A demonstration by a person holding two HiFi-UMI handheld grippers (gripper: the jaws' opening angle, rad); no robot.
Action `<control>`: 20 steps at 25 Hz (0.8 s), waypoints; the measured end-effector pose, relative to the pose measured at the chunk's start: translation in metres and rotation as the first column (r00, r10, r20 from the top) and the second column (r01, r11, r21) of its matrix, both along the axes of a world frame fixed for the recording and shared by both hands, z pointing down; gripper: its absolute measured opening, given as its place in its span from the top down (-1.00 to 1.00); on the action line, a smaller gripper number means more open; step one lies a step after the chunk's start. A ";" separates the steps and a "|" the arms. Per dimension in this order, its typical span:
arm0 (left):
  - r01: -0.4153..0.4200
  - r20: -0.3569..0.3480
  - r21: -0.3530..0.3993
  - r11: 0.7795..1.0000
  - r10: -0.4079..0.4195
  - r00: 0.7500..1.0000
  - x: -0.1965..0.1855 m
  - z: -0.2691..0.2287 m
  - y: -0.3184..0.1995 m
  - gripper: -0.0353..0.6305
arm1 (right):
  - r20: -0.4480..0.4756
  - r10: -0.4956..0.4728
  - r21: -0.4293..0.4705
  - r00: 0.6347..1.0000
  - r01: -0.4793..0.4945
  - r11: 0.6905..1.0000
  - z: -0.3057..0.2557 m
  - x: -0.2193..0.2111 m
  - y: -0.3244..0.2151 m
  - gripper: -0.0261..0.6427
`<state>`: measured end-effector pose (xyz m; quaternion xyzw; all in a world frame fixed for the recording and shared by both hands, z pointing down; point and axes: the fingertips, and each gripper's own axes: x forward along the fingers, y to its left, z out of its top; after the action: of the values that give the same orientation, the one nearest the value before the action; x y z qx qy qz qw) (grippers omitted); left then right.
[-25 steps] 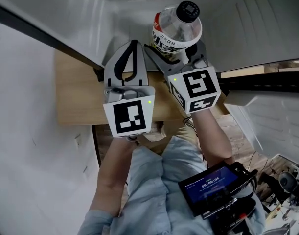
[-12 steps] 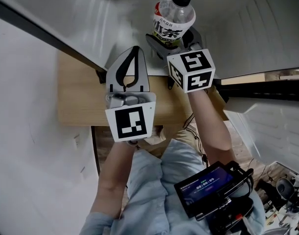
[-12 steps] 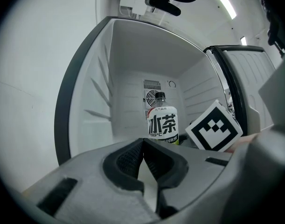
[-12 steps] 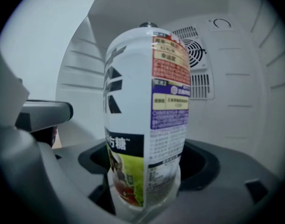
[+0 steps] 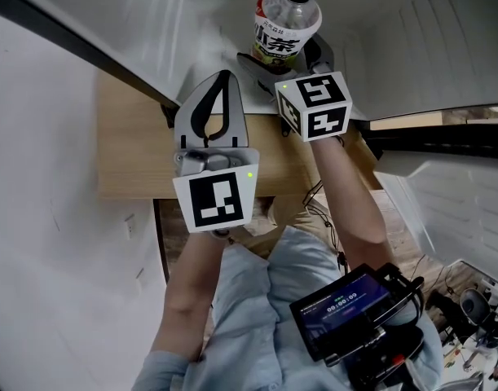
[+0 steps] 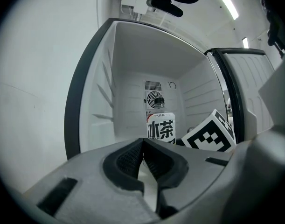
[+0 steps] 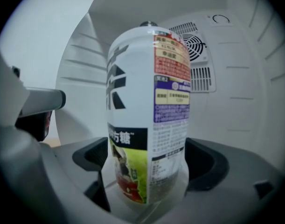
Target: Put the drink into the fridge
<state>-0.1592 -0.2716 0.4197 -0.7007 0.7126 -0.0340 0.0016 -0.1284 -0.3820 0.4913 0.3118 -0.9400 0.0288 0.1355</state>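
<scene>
The left tongs [image 5: 223,76] are pinched shut with nothing in them, their dark pads meeting at the tips [image 6: 143,142], and they hang level over a wooden board [image 5: 134,153] just outside the fridge [image 5: 444,47]. Ahead of these tongs and a little to their right, inside the white compartment [image 6: 128,73], the drink bottle [image 6: 160,127] stands upright, with the right tongs' marker cube [image 6: 210,136] just to its right. The right tongs [image 5: 285,53] reach into the fridge beside the left pair and tilt slightly downward. Their jaws have just been opening and now stand wide on either side of the bottle [image 5: 286,27]. The right gripper view shows the bottle [image 7: 149,106] between the two pads [image 7: 205,164], with a small gap on each side, so the right tongs [image 7: 149,171] no longer press on it. The bottle's base rests on the white fridge floor between the jaws, label facing the tongs and black cap on top. Behind the bottle, beyond the right tongs' tips, a round fan grille [image 7: 194,48] sits in the back wall. Ribbed side walls rise on both sides.
</scene>
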 end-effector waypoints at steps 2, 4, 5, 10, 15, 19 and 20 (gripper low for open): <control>-0.006 -0.002 -0.003 1.000 0.006 1.000 0.000 -0.004 0.003 0.87 | -0.005 0.016 -0.005 1.000 -0.016 1.000 -0.002 0.004 0.004 -0.63; -0.014 -0.005 -0.011 1.000 0.014 1.000 0.000 -0.006 0.006 0.87 | -0.007 0.030 -0.009 1.000 -0.031 0.999 -0.004 0.010 0.009 -0.63; -0.017 -0.007 -0.016 1.000 0.017 1.000 0.000 -0.006 0.008 0.87 | -0.008 0.036 -0.009 0.999 -0.036 0.999 -0.005 0.014 0.012 -0.63; -0.047 -0.010 -0.040 0.998 0.046 0.999 0.007 -0.005 0.018 0.87 | -0.009 0.062 -0.011 0.998 -0.062 0.998 -0.010 0.030 0.037 -0.58; -0.071 -0.024 -0.055 0.996 0.070 0.997 0.030 0.009 0.029 0.87 | -0.010 0.082 -0.009 0.997 -0.082 0.997 0.000 0.063 0.065 -0.31; -0.101 -0.036 -0.061 0.993 0.099 0.994 0.041 0.026 0.027 0.87 | 0.016 0.073 -0.037 0.997 -0.073 0.997 0.011 0.073 0.086 -0.18; -0.106 -0.040 -0.064 0.992 0.103 0.994 0.041 0.026 0.027 0.87 | 0.027 0.067 -0.051 0.997 -0.065 0.997 0.011 0.072 0.091 -0.15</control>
<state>-0.1179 -0.2446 0.4462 -0.7373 0.6733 -0.0445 -0.0328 -0.0566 -0.2906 0.5020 0.3388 -0.9300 0.0615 0.1287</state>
